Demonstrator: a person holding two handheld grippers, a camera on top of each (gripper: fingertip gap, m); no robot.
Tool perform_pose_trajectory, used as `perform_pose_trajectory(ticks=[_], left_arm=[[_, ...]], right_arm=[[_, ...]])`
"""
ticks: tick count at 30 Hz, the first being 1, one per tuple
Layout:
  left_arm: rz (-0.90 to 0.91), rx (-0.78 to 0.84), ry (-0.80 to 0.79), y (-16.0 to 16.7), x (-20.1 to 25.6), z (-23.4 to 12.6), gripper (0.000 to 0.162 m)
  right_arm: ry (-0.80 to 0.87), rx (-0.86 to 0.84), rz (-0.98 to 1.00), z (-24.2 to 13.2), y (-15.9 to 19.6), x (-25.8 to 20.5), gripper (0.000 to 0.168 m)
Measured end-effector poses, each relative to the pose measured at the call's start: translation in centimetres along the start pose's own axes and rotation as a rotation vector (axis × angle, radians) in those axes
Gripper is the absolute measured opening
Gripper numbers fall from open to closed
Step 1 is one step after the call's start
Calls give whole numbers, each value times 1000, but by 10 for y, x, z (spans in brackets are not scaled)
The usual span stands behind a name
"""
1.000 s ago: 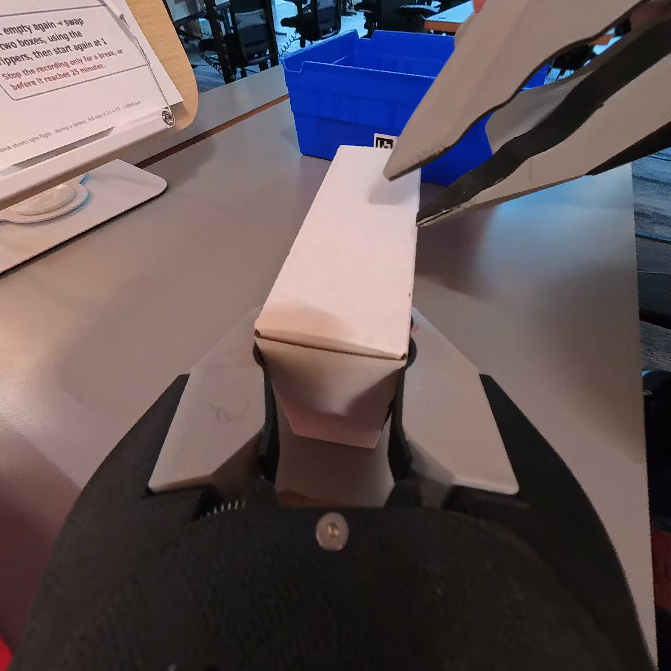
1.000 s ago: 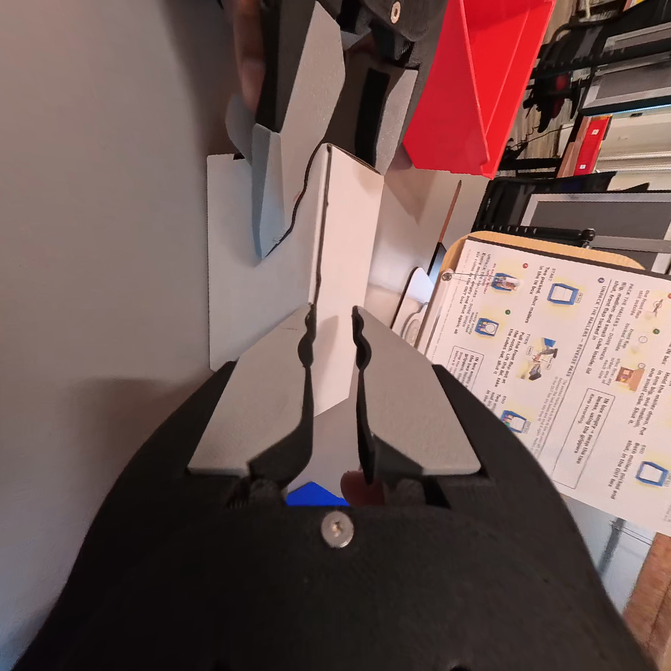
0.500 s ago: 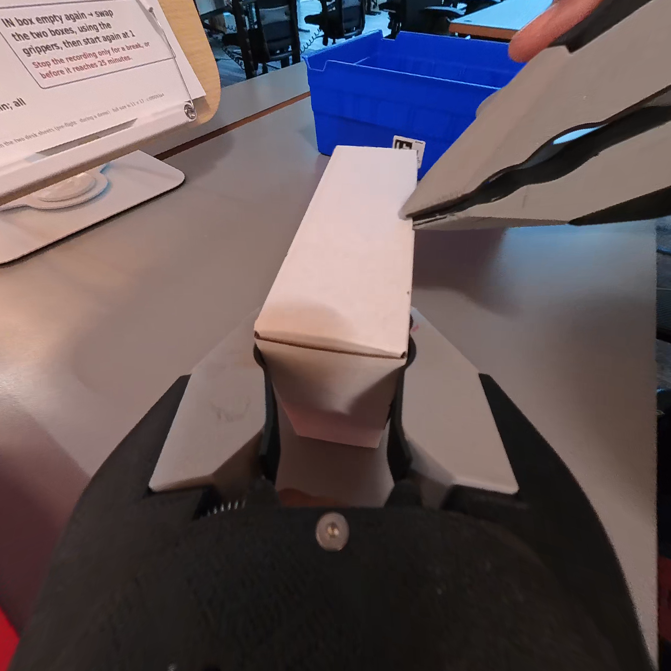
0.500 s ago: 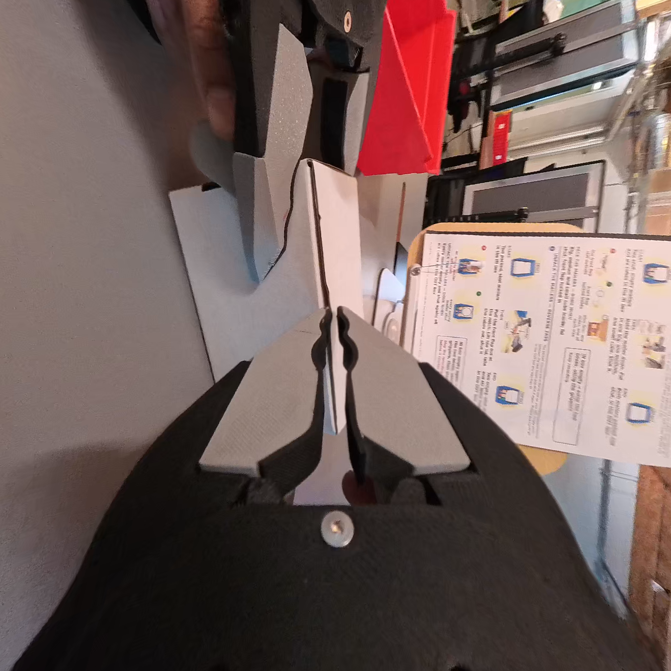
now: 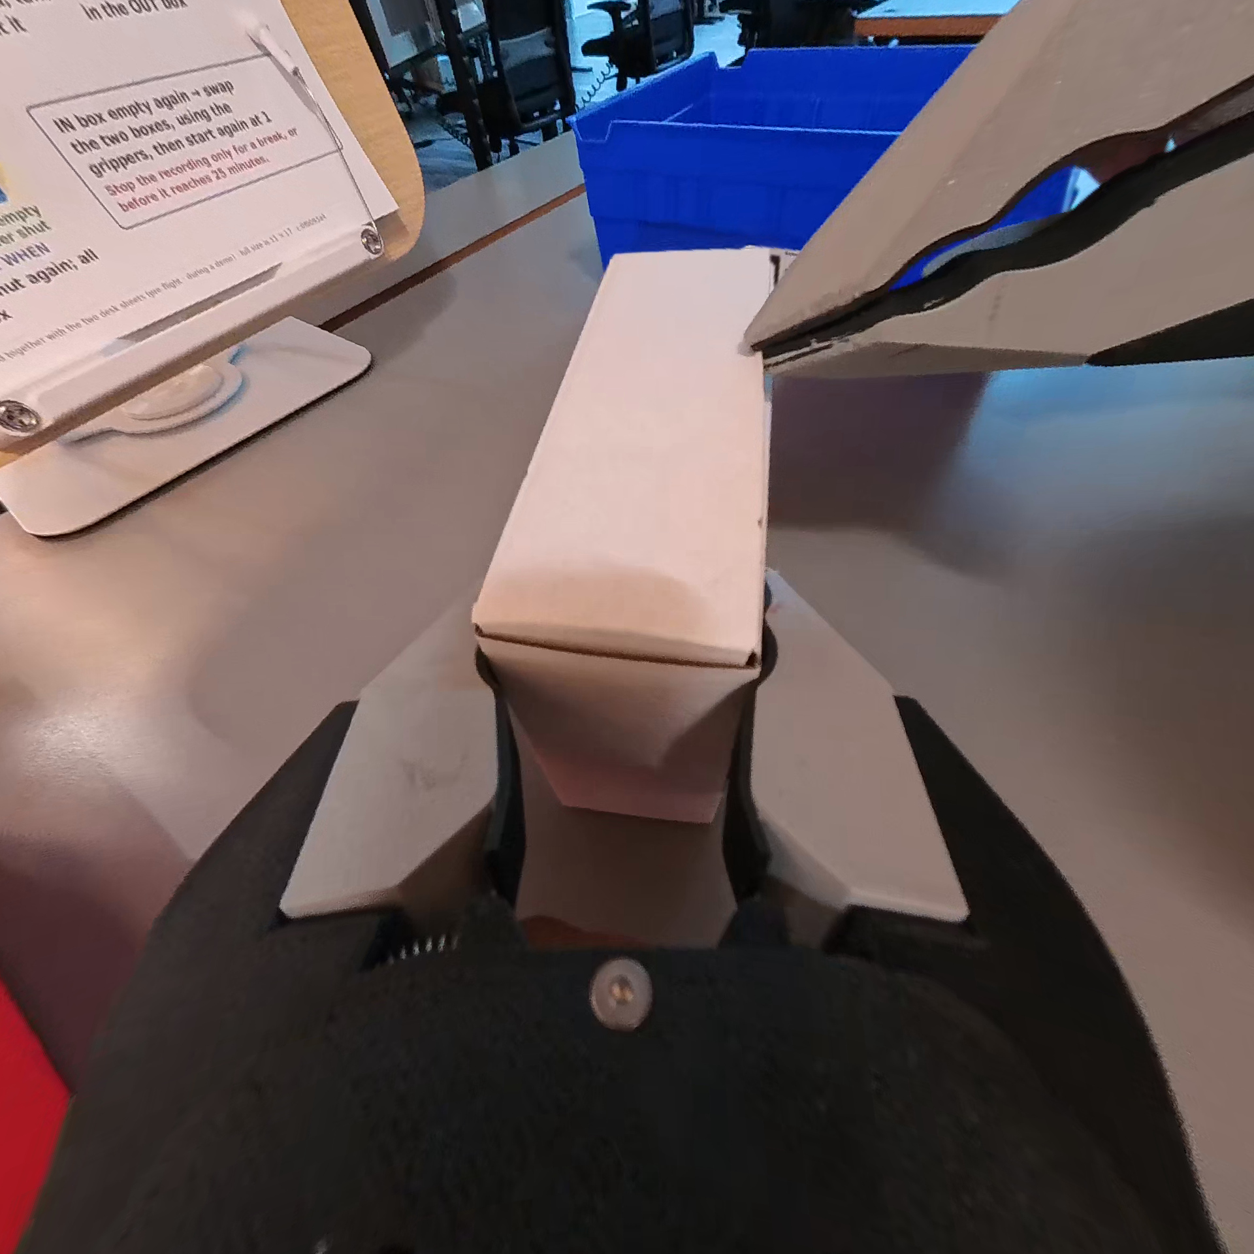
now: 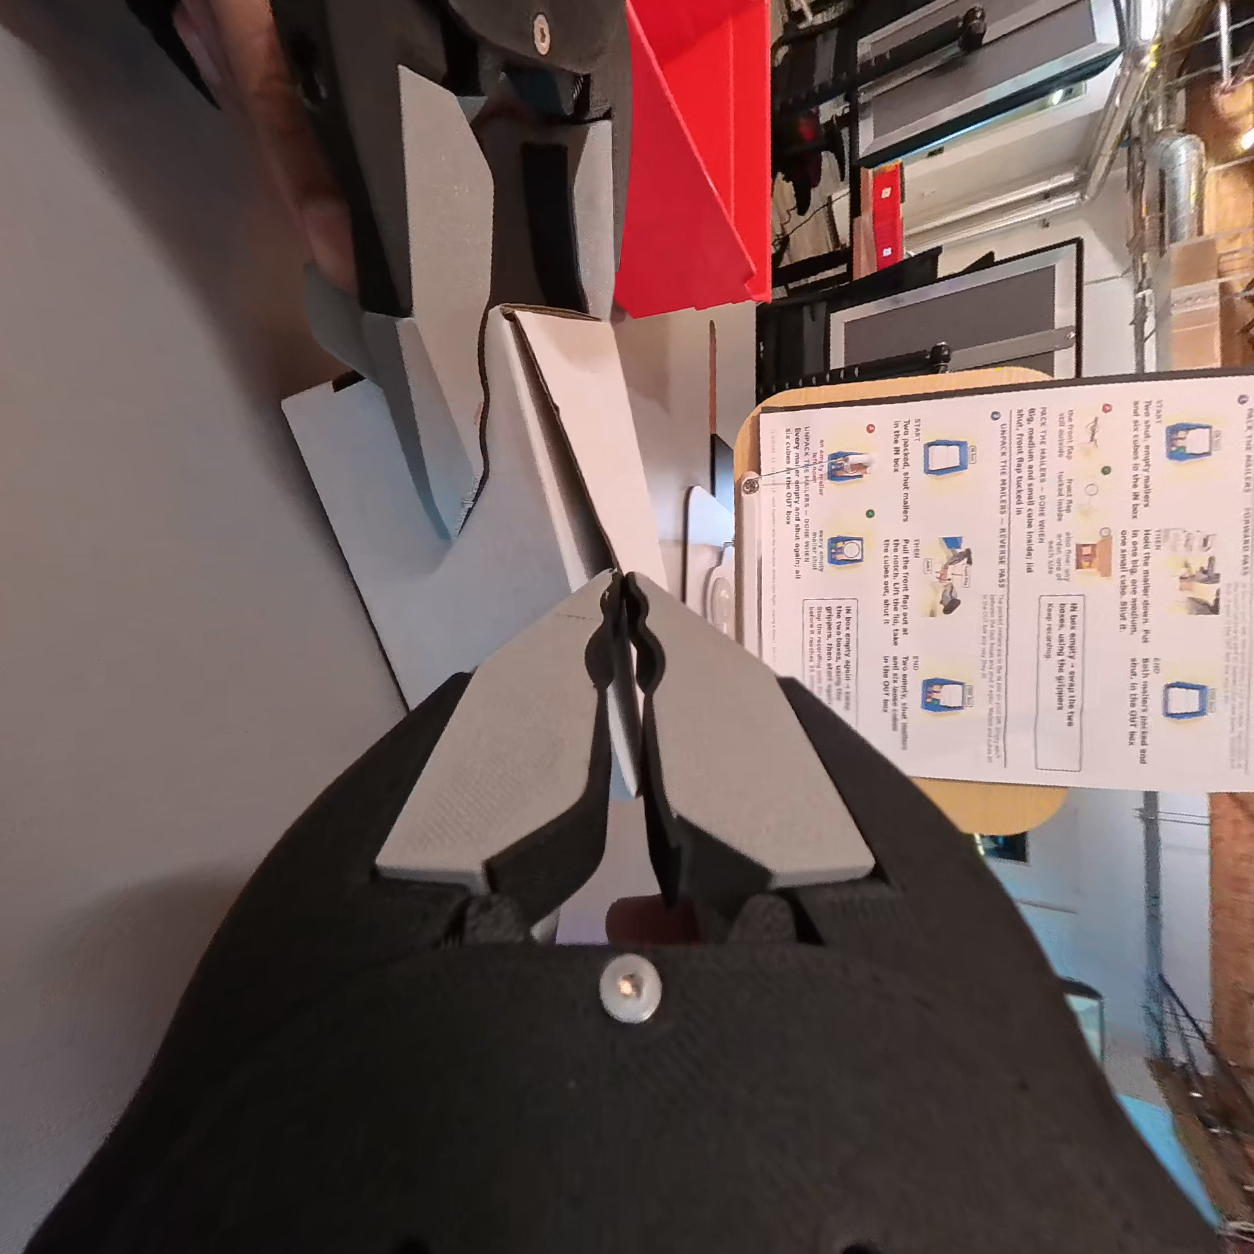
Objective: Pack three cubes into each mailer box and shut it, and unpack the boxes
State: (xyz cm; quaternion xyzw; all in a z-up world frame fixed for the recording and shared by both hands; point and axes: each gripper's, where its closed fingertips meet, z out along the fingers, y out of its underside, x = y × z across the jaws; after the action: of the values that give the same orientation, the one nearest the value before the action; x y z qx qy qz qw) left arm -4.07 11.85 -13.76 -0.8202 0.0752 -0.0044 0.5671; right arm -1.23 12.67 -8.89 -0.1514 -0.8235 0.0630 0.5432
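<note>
Left gripper (image 5: pixel 621 685) clamped white mailer box (image 5: pixel 651 441) on grey table (image 5: pixel 285 543); right gripper (image 6: pixel 621 597) pinched its lid flap (image 6: pixel 583 434). Blue bin (image 5: pixel 733 176) stood behind.

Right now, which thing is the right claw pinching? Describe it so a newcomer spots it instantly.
Start at the grey table, in front of the blue bin. A long white mailer box lies there, its near end clamped by the left claw. The right claw pinches the thin white flap along the box's long edge, the only panel lifting away from the box body.
</note>
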Motion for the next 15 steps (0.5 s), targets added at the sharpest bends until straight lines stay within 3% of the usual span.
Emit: perform_pose_trajectory(ticks=[4, 9, 12, 15], left_arm=[[-13, -6, 2, 1, 0, 1, 71], [-21, -2, 5, 1, 1, 3, 71], [-14, -1, 10, 0, 2, 3, 71], [15, 1, 14, 0, 5, 3, 71]], right_arm=[[-3, 12, 28, 1, 2, -4, 0], [5, 2, -176, 1, 5, -10, 0], [-69, 9, -255, -1, 6, -11, 0], [-248, -7, -181, -3, 6, -14, 3]])
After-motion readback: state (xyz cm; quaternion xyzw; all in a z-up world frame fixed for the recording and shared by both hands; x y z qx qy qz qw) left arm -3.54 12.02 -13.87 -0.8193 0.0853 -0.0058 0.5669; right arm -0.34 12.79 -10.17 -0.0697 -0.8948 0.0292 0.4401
